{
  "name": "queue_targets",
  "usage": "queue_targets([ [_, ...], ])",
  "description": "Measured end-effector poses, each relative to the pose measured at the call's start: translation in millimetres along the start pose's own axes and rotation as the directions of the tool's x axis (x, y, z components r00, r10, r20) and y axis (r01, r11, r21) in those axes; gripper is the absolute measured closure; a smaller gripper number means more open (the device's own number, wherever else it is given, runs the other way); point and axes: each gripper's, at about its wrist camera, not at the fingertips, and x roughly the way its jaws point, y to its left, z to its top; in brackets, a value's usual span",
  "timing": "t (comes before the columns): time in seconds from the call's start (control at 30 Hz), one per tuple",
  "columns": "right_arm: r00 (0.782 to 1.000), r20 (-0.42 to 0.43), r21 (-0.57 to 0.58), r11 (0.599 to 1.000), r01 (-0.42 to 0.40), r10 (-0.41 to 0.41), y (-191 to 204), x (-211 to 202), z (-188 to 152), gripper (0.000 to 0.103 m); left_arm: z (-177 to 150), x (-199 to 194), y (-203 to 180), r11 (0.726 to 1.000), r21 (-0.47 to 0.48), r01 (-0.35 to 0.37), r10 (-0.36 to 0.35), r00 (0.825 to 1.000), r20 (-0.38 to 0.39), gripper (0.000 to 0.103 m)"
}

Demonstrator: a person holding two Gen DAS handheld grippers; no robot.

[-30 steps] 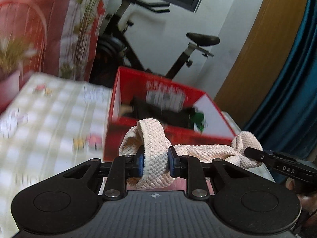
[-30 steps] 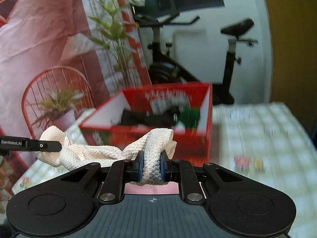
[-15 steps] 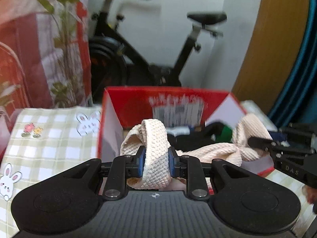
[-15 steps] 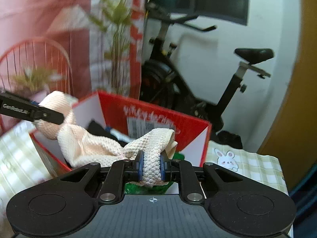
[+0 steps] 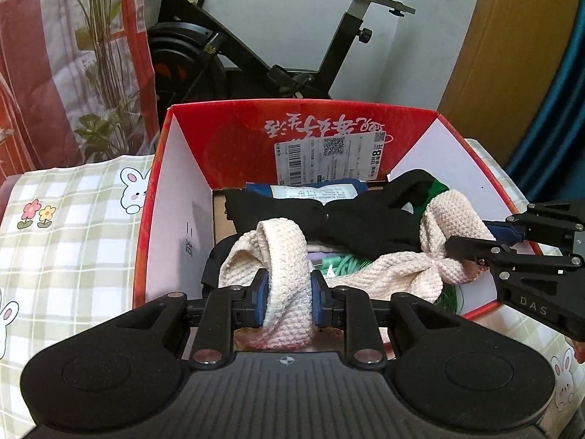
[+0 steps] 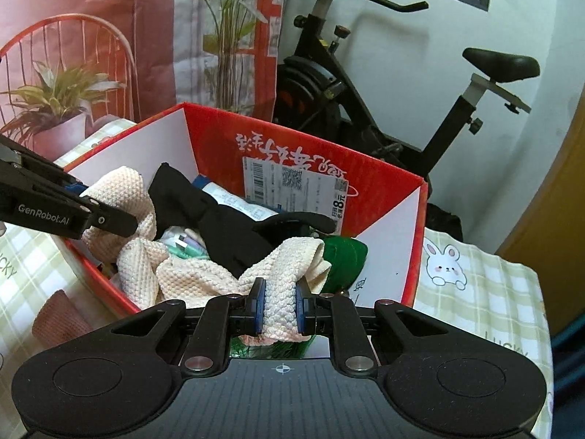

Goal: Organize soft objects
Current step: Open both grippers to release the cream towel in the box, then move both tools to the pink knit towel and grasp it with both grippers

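A red cardboard box (image 5: 190,135) with white inner side walls stands open on the table, and on its far inner wall there is a white label with a barcode (image 5: 331,157). Inside the box lie a black garment (image 5: 351,219), a blue packet with a pale label (image 5: 310,191), something green (image 6: 343,256) near the right wall, and some pale green and lilac pieces (image 5: 336,261) lower down, which are too much hidden to name. The cream knitted cloth (image 5: 398,270) hangs over the inside of the box, above these things, stretched and twisted between the two grippers. The left gripper (image 5: 287,292) has its blue pads pressed on one bunched end of the cloth, with the jaws only a little apart around the thick fold. The right gripper (image 6: 279,303) is closed in the same way on the other end, with an even narrower gap. Both ends are at the near side of the box, and the middle part of the cloth sags down toward the black garment. The table is covered with a checked tablecloth (image 5: 73,226) in green and white, with rabbits and small flowers printed on it. Behind the box stands a black exercise bike (image 5: 256,58) against a white wall (image 5: 292,11). To the left are a red and white hanging (image 5: 44,73), a tall plant (image 5: 106,73), a potted plant (image 6: 55,109) and a red wire chair back (image 6: 91,33).
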Motion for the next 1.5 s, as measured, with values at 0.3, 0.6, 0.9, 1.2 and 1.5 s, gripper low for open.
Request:
queue_targets([
  [0.3, 0.997, 0.081, 0.063, 0.998, 0.010, -0.015, -6.4, -20.6, -1.2, 0.074, 2.4, -15.3, -2.4, 1.000, 0.000, 0.017, -0.017, 0.999, 0.041, 0.050],
  [0.6, 0.972, 0.234, 0.163, 0.985, -0.053, 0.013, -21.1, -79.4, -24.2, 0.065, -16.2, -90.2, 6.1, 0.997, -0.027, 0.079, -0.072, 0.976, 0.206, 0.028],
  [0.9, 0.966, 0.260, 0.193, 0.979, -0.060, 0.008, -24.8, -114.0, -84.9, 0.063, -69.2, -105.1, 24.0, 0.996, -0.056, 0.064, -0.052, 0.978, 0.200, 0.028],
  [1.2, 0.998, 0.064, 0.285, 0.958, -0.025, 0.007, -8.4, -69.7, -144.2, 0.055, -108.2, -40.8, 37.7, 0.979, -0.198, 0.050, -0.039, 0.997, 0.059, 0.028],
  [1.5, 0.999, 0.031, 0.339, 0.941, 0.001, -0.012, 9.7, -46.1, -152.5, 0.033, -123.7, -10.2, 25.9, 0.970, -0.235, 0.060, -0.058, 0.998, 0.014, 0.025],
])
